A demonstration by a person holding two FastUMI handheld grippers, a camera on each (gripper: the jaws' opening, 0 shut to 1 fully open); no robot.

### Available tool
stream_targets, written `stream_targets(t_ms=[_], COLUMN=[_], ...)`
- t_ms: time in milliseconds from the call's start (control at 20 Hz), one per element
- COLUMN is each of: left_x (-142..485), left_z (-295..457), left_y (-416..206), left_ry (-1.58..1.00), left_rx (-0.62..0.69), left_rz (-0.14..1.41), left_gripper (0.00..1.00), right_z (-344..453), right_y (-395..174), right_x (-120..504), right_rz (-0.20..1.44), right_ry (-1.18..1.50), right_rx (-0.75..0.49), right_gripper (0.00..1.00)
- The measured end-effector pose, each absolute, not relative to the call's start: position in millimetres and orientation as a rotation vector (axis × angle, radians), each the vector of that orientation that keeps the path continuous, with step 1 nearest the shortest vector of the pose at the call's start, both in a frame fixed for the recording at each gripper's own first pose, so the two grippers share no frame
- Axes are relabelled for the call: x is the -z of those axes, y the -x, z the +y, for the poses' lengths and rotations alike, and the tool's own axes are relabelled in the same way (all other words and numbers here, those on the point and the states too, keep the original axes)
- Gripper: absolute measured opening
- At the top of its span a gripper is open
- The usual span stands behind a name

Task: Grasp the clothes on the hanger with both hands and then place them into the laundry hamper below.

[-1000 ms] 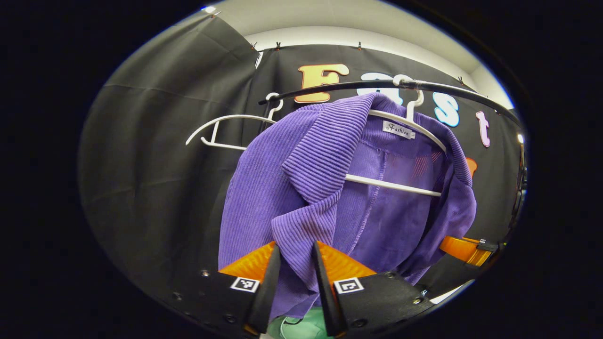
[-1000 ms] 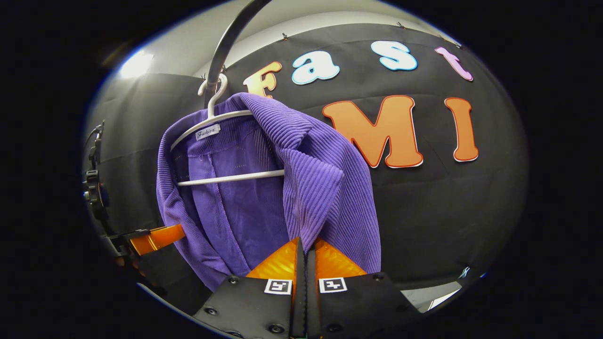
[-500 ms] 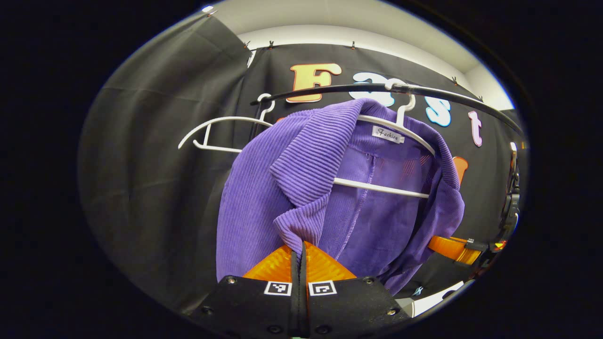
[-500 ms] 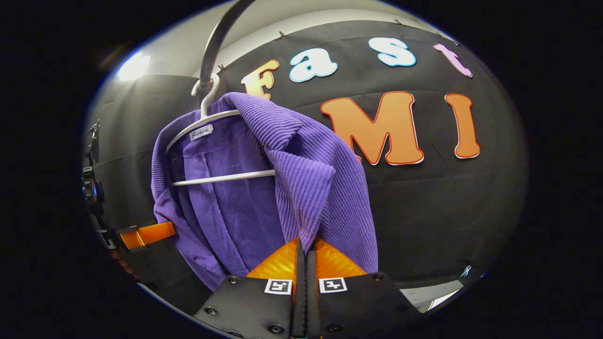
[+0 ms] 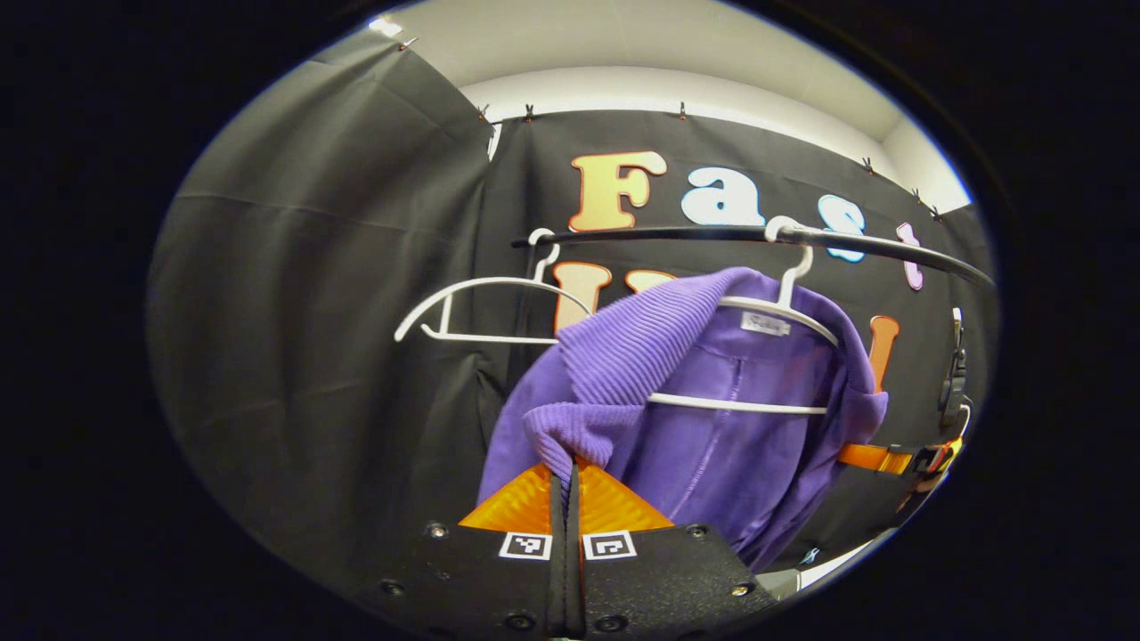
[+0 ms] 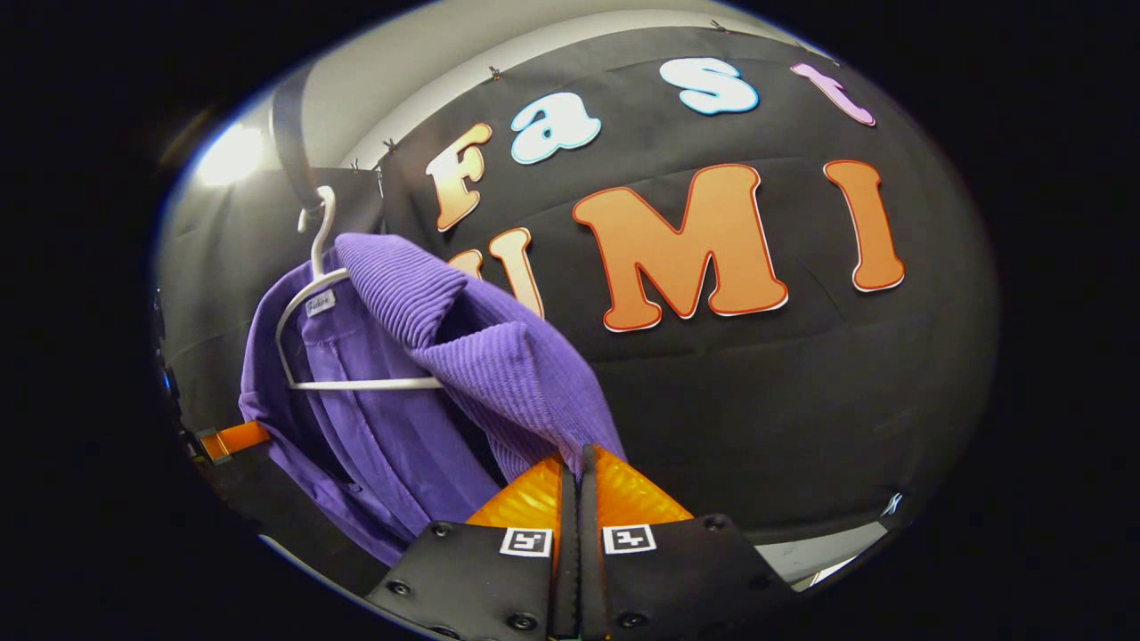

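In the left gripper view, an empty white plastic hanger (image 5: 481, 307) is hanging at the left end of a dark curved metal rail (image 5: 757, 236), with the black cloth wall behind it. Just to its right, a purple ribbed knit jacket (image 5: 712, 436) is draping over a second white plastic hanger (image 5: 757, 356), whose hook is sitting over the same rail. The jacket's near lapel is being drawn down and toward the camera, bunching into a fold at the bottom of the view. There the left gripper (image 5: 565, 476) is pinching that fold, its two fingers pressed together with only the cloth between them. At the far right, beside the jacket's other front edge, the right gripper (image 5: 882, 458) is reaching in and meeting the fabric.

In the right gripper view, the left gripper (image 6: 227, 439) is showing at the far left edge, touching the jacket's (image 6: 392, 445) lower hem. The garment is hanging on its white hanger (image 6: 356, 385), the hook looping over the dark rail (image 6: 289, 151) near a bright ceiling light (image 6: 227, 156). The jacket's right-hand lapel is stretching down toward the camera, and the right gripper (image 6: 579, 472) is clamping its tip, fingers closed tight on the cloth. Black cloth is filling the space to the right.
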State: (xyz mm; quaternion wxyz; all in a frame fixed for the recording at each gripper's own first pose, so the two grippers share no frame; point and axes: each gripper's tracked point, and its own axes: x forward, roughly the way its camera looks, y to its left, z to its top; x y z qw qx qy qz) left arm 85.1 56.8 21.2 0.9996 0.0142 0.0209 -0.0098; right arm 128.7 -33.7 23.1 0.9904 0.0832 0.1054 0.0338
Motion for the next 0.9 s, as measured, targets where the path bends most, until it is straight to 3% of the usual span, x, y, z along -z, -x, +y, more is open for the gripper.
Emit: stream_targets(t_ms=[450, 900], left_x=[-60, -77], left_z=[103, 110], left_y=[-103, -149], left_ry=[-0.046, -0.01], left_rx=[-0.031, 0.154], left_rz=[-0.019, -0.039], left_gripper=[0.0, 0.0], right_z=[-40, -39], right_y=[-126, -117], right_x=[-64, -90], right_rz=[0.151, 0.019], right_ry=[-0.206, -0.206], right_rx=[-0.164, -0.119], right_gripper=[0.08, 0.08])
